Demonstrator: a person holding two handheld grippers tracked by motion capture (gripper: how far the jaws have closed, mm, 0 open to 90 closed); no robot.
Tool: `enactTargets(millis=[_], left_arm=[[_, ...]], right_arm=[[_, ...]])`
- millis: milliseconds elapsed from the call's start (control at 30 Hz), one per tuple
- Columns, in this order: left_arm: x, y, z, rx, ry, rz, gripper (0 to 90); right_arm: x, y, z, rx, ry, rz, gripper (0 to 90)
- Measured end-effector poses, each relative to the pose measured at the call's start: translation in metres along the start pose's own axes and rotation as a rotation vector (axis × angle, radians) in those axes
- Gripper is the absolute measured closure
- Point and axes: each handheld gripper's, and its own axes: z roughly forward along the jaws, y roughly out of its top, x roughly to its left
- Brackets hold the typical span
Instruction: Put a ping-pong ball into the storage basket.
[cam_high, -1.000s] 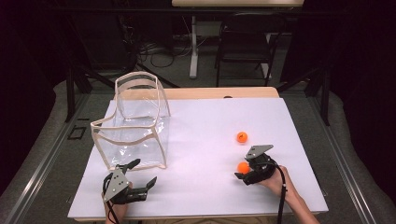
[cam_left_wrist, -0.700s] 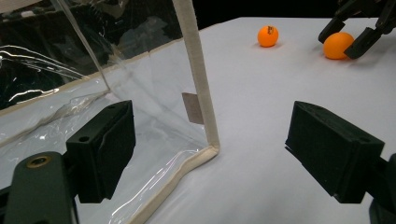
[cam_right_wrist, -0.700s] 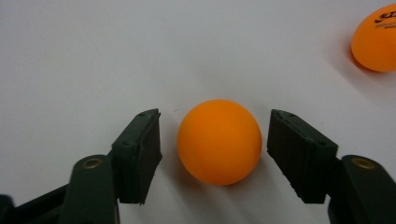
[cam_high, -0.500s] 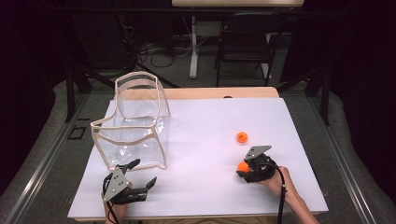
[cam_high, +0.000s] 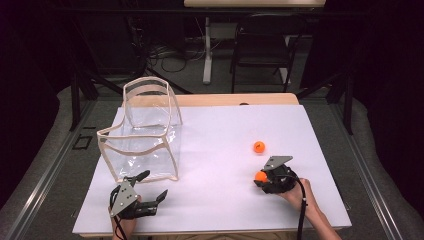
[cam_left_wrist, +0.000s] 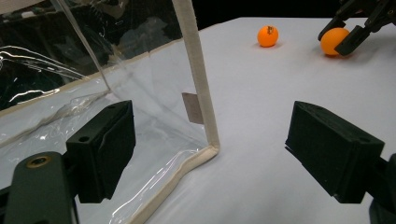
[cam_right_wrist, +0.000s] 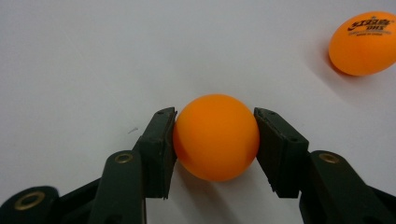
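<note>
Right gripper just clamped that orange ball between its pads; smooth and round, it could squirt forward toward the second ball when lifted.

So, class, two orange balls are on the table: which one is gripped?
The orange ball pressed between the right gripper pads, nearer the person. The other ball lies free on the white table, farther off.

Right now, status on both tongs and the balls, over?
Right tongs just closed on orange ball. Left tongs open beside clear bag. Second ball loose on table. Path unobstructed.
</note>
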Motion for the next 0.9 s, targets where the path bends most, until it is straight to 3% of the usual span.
enactTargets(millis=[433, 900], left_arm=[[-0.001, 0.0, -0.001, -0.007, 0.001, 0.004, 15.5], [-0.001, 0.0, 0.001, -0.008, -0.001, 0.006, 15.5]], right_arm=[[0.006, 0.004, -0.005, -0.085, 0.008, -0.003, 50.5], [0.013, 0.008, -0.004, -0.129, 0.02, -0.007, 50.5]])
